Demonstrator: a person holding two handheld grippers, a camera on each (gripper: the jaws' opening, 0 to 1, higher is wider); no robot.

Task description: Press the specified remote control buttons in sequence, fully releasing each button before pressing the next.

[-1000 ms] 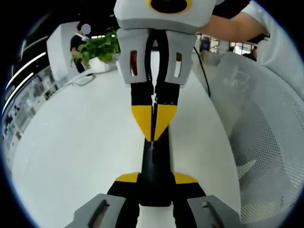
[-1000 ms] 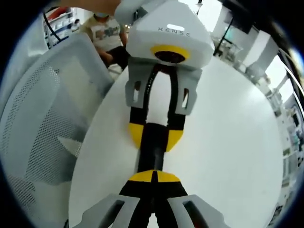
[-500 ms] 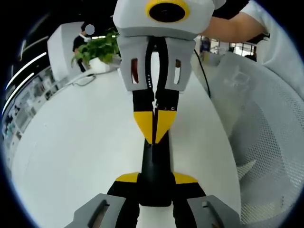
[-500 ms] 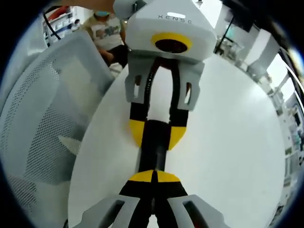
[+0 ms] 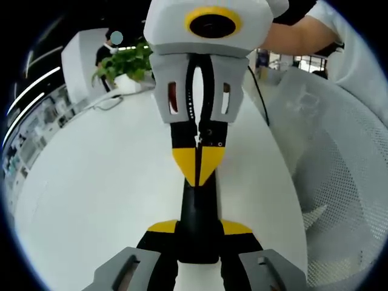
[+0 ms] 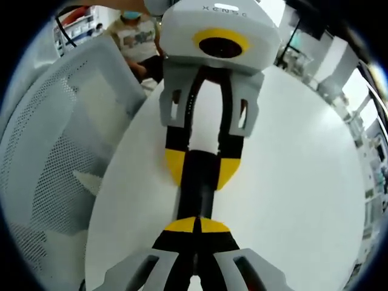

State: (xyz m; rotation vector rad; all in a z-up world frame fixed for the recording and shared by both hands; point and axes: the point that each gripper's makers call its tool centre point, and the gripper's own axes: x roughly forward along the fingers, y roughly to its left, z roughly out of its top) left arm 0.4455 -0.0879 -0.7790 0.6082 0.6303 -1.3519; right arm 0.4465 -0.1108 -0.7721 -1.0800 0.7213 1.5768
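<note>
The right gripper (image 6: 195, 225) rises from the bottom of the right gripper view with its 2 yellow-tipped jaws pressed together, their tips on the near end of a slim black remote control (image 6: 195, 193). The left gripper (image 6: 200, 171) faces it from above, clamping the remote's far end. Below lies a white table (image 6: 291, 182); a white mesh chair (image 6: 54, 163) stands alongside.

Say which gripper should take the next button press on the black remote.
Right. The right gripper has its jaws shut into one narrow tip aimed at the black remote's face. The left gripper is busy clamping the remote's sides.
</note>
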